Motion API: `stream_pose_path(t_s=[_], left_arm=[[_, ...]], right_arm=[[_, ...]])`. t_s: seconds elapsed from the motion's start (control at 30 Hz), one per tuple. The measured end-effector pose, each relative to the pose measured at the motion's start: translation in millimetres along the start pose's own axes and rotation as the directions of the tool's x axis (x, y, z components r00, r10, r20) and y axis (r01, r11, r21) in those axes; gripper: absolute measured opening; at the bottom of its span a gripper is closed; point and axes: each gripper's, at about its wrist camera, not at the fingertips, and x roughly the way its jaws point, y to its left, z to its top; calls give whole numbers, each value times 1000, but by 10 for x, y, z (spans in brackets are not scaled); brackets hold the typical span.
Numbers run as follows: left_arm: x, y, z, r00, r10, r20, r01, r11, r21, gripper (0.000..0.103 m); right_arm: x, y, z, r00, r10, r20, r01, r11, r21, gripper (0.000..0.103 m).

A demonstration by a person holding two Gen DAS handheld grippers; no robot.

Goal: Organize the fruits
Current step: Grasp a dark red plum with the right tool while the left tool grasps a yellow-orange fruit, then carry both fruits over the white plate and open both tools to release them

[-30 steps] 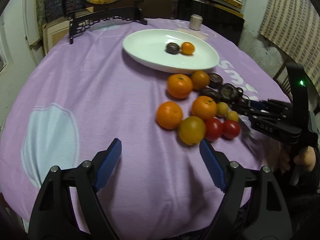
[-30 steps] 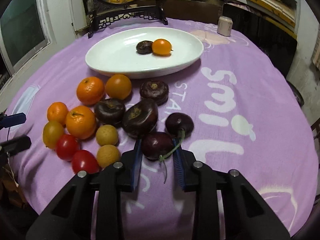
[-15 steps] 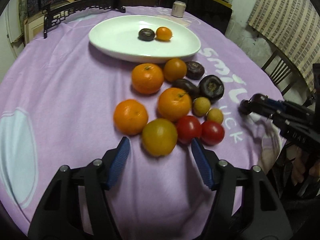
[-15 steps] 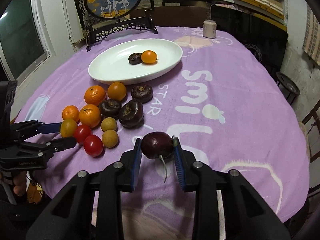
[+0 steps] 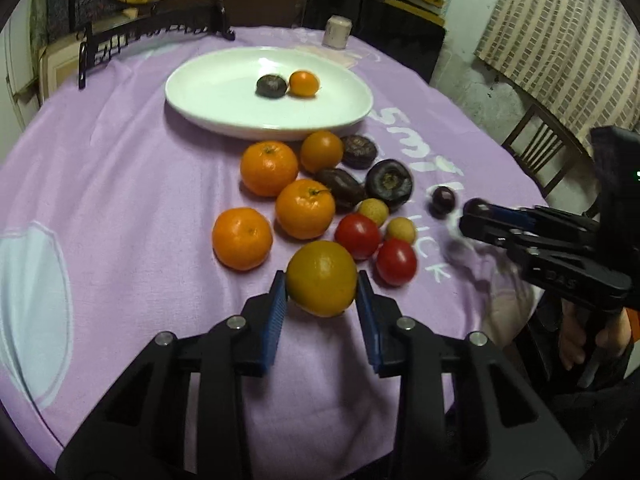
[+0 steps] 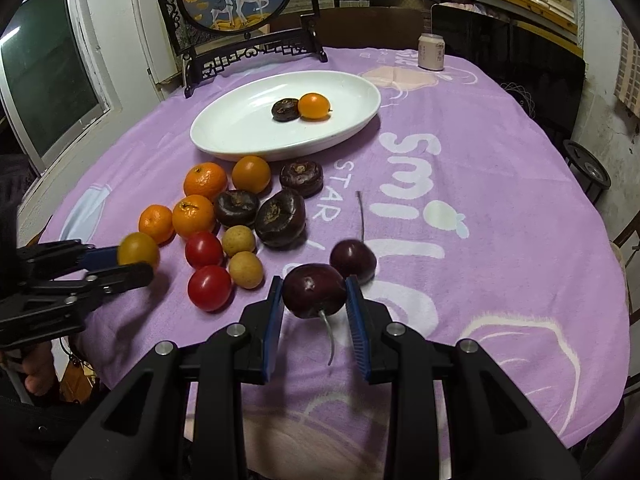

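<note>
We logged one white plate [image 6: 224, 144] on the bench [image 6: 500, 184], holding a dark water chestnut [image 6: 285, 110] touching a kumquat [image 6: 314, 106]. Left tongs [image 5: 322, 304] were closing on a yellow-orange fruit [image 5: 321, 278]; right tongs [image 6: 314, 308] gripped a cherry [image 6: 314, 290]; other fruit lay beside the plate.

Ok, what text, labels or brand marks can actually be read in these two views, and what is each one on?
"smi": large white letters on the purple tablecloth, cut short by a fruit drawing.
"STAR": smaller white letters on the same cloth, beside the white plate.
"UCK": cloth lettering in the left view, partly covered by fruit.
"DAS": embossed on the right tool, blurred.
Can: label too small to read.
</note>
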Motion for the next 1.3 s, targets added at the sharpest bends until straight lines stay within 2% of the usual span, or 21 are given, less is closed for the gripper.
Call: stream_pose_path(t_s=[0.3, 0.47, 0.57, 0.67, 0.73, 0.83, 0.93, 1.03, 1.1, 1.23, 1.27, 1.3], left_arm=[[-194, -20, 88, 999, 6, 46, -7, 1000, 17, 35], [-178, 74, 260, 998, 31, 57, -32, 999, 6, 35], [-141, 188, 509, 995, 64, 79, -64, 998, -8, 35], [1, 409, 909, 994, 89, 68, -85, 994, -63, 35], [158, 549, 1241, 990, 131, 58, -125, 988, -91, 35], [432, 721, 1751, 978, 200, 50, -193, 974, -116, 35], [760, 872, 2133, 979, 203, 29, -196, 967, -163, 35], [960, 960, 2195, 985, 174, 13, -169, 966, -195, 35], [1066, 964, 2179, 985, 170, -11, -169, 969, -179, 35], [1100, 965, 2190, 989, 151, -12, -150, 973, -175, 35], [1091, 961, 2181, 988, 151, -8, -150, 973, -173, 39], [1077, 963, 2174, 988, 152, -1, -150, 973, -173, 52]], right_arm=[[-9, 73, 37, 1000, 21, 6, -21, 1000, -14, 32], [34, 118, 158, 999, 33, 3, -33, 999, -25, 32], [41, 200, 401, 999, 29, 34, -27, 997, -71, 31], [131, 283, 862, 997, 33, 68, -25, 993, -118, 31], [288, 291, 1185, 998, 25, 61, -17, 992, -127, 31], [702, 167, 1740, 999, -32, 26, 34, 997, -73, 31], [1112, -12, 2101, 998, -60, 11, 60, 998, -14, 31], [1397, -110, 2190, 999, -41, -6, 42, 999, 30, 31], [1510, -119, 2175, 998, -51, -31, 51, 998, 19, 31], [1570, -103, 2192, 997, -66, -27, 66, 998, 7, 31], [1578, -99, 2183, 997, -70, -24, 70, 998, 5, 33], [1591, -102, 2174, 996, -88, -13, 88, 996, 4, 44]])
